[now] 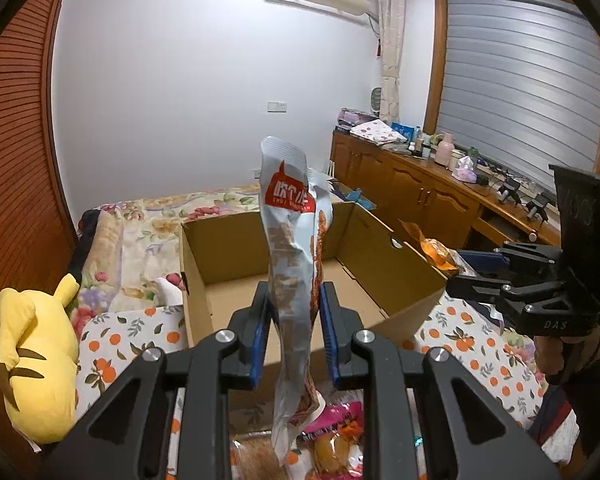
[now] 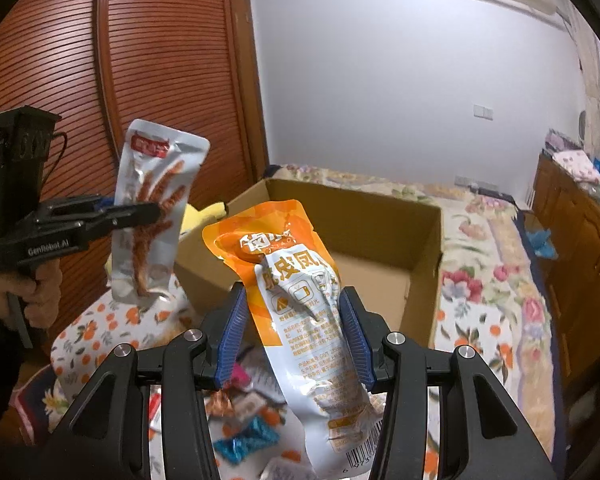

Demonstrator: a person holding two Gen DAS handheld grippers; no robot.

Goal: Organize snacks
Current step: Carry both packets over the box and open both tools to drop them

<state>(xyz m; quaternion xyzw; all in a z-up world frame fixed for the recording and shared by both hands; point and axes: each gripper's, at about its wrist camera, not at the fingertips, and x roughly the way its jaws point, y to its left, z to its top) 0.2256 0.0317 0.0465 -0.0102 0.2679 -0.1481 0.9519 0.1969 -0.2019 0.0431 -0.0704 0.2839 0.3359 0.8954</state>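
Note:
My left gripper (image 1: 294, 336) is shut on a silver snack pouch (image 1: 294, 240) with a red label, held upright in front of an open cardboard box (image 1: 260, 292). It also shows in the right wrist view, where the pouch (image 2: 152, 208) hangs from the left gripper (image 2: 140, 212) left of the box (image 2: 356, 216). My right gripper (image 2: 296, 336) is shut on an orange and white snack pouch (image 2: 304, 320), held above the box's near edge. In the left wrist view the right gripper (image 1: 472, 272) holds that orange pouch (image 1: 436, 252) at the box's right wall. The box's visible floor is bare.
Several loose snack packets (image 2: 244, 420) lie on the orange-print cloth (image 1: 112, 344) below the grippers. A yellow plush toy (image 1: 36, 356) lies at the left. A floral bed (image 2: 492, 280) lies behind the box, a wooden cabinet (image 1: 420, 184) to the right, and a wooden wardrobe (image 2: 160, 60) to the left.

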